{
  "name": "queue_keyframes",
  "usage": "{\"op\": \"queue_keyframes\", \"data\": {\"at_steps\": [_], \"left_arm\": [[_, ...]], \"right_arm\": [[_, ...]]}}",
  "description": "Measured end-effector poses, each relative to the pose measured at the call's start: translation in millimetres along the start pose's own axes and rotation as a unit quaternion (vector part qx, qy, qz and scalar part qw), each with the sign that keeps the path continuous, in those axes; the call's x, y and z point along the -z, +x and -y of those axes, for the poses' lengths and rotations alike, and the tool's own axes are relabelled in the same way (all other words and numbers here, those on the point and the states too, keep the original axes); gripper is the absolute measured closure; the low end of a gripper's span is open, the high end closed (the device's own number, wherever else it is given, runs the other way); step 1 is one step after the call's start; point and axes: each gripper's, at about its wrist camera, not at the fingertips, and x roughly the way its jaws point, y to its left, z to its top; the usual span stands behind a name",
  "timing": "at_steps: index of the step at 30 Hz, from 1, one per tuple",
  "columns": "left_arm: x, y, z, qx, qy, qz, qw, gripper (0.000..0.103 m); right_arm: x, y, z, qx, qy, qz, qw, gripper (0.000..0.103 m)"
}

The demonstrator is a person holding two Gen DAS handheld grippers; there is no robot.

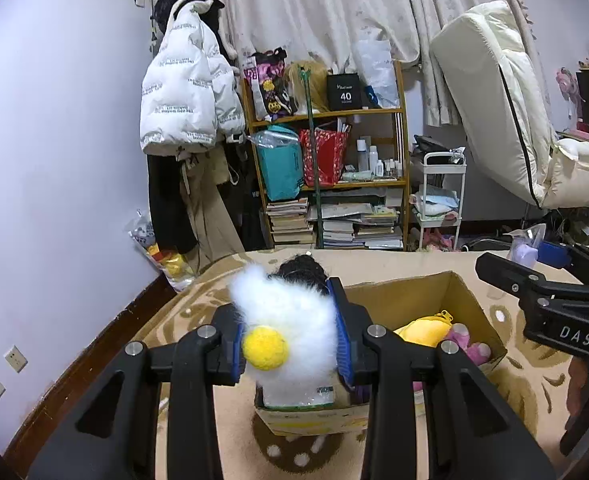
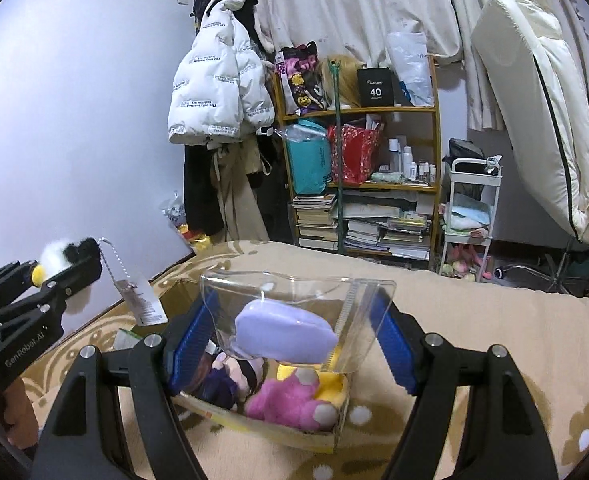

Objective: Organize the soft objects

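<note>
Two grippers are loaded at once. We see the left gripper (image 1: 290, 344) clamped narrowly on a fluffy white keychain toy (image 1: 286, 320) with a yellow ball nose and a black tuft; from the right wrist view its ball chain and paper tag (image 2: 142, 300) dangle free. The right gripper (image 2: 294, 340) stands wide, its blue pads pressing the sides of a clear plastic pouch (image 2: 294, 304) that contains a lilac plush pouch (image 2: 286, 332).

Progress, as we judge it: the cardboard box (image 1: 470, 308) on the beige patterned bed cover (image 2: 494, 320) already holds several soft things, among them a pink plush (image 2: 290, 400), a yellow plush (image 1: 422, 332) and a dark purple one (image 2: 218, 384). The sorting therefore looks well under way, with the two held items not yet placed. Whether more soft objects wait outside the views we cannot tell.

Pose: we read both grippers as pointing forward and gently downward over the bed. The left one holds its toy above the near end of the box. The right one is seen from the left wrist view at the right edge, off to the side of the box, with a hand (image 1: 582, 384) on its grip; its pouch hangs above the open box in its own view. Both loads appear clear of the box contents.
</note>
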Motion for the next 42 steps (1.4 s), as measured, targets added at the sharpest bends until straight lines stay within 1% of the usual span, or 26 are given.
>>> {"op": "queue_keyframes", "data": {"at_steps": [3,7,11,20,22,23,24,25,26,27,28,29,32,34,35,36,38,42], "left_arm": [[0.1,7.5,1.4,0.0,-0.001,-0.002,1.0,0.069],[2.2,19.8,2.3,0.0,-0.001,-0.015,0.9999,0.069],[7.8,34.9,0.9,0.0,-0.005,-0.037,0.9993,0.069],[18.5,54.1,1.1,0.002,-0.009,-0.079,0.9968,0.066],[21.7,55.2,1.7,-0.001,-0.006,-0.086,0.9963,0.057],[22.6,54.7,1.4,-0.004,-0.006,-0.086,0.9963,0.044],[22.7,54.0,1.0,-0.01,-0.009,-0.084,0.9964,0.036],[22.4,51.9,-0.9,-0.013,-0.014,-0.081,0.9965,0.035],[21.7,49.6,-2.4,-0.009,-0.019,-0.079,0.9966,0.035],[20.2,48.8,-3.6,-0.006,-0.022,-0.079,0.9966,0.032],[19.6,47.4,-5.1,-0.005,-0.025,-0.08,0.9965,0.03],[19.3,45.9,-6.6,-0.008,-0.027,-0.08,0.9964,0.025],[19.2,39.6,-12.6,-0.013,-0.034,-0.078,0.9963,0.023],[19.0,35.3,-15.7,-0.018,-0.035,-0.078,0.9962,0.018],[18.4,33.3,-16.5,-0.019,-0.035,-0.077,0.9962,0.013],[18.0,28.6,-18.1,-0.021,-0.036,-0.073,0.9964,0.01],[17.3,21.5,-20.1,-0.022,-0.037,-0.067,0.9968,0.01],[16.3,4.1,-20.4,-0.026,-0.034,-0.057,0.9974,0.004]], "right_arm": [[2.7,10.3,0.8,0.005,-0.001,-0.004,1.0,0.023],[2.9,20.5,-0.5,0.007,-0.01,-0.007,1.0,0.023],[4.4,29.9,-1.8,0.004,-0.012,-0.007,1.0,0.023],[14.1,53.1,-2.0,-0.008,-0.01,-0.04,0.999,0.022],[16.9,56.0,-2.6,-0.016,-0.009,-0.05,0.999,0.022],[17.4,56.3,-2.8,-0.017,-0.01,-0.052,0.998,0.022],[18.5,56.7,-3.6,-0.018,-0.014,-0.056,0.998,0.021],[18.9,57.2,-4.0,-0.019,-0.017,-0.058,0.998,0.02],[19.4,56.9,-4.3,-0.02,-0.017,-0.059,0.998,0.02],[19.3,56.4,-4.1,-0.023,-0.017,-0.061,0.998,0.017],[18.9,55.4,-3.9,-0.025,-0.016,-0.061,0.998,0.012],[18.5,54.3,-3.6,-0.027,-0.015,-0.06,0.998,0.009],[17.3,48.4,-3.5,-0.027,-0.013,-0.056,0.998,0.005],[15.8,43.1,-3.1,-0.022,-0.011,-0.05,0.998,0.0],[15.3,40.3,-3.0,-0.021,-0.01,-0.047,0.999,0.0],[14.5,36.2,-2.6,-0.019,-0.008,-0.043,0.999,0.0],[13.0,29.9,-2.2,-0.015,-0.004,-0.039,0.999,0.0],[8.7,15.9,-2.9,-0.006,-0.003,-0.028,1.0,0.0]]}}
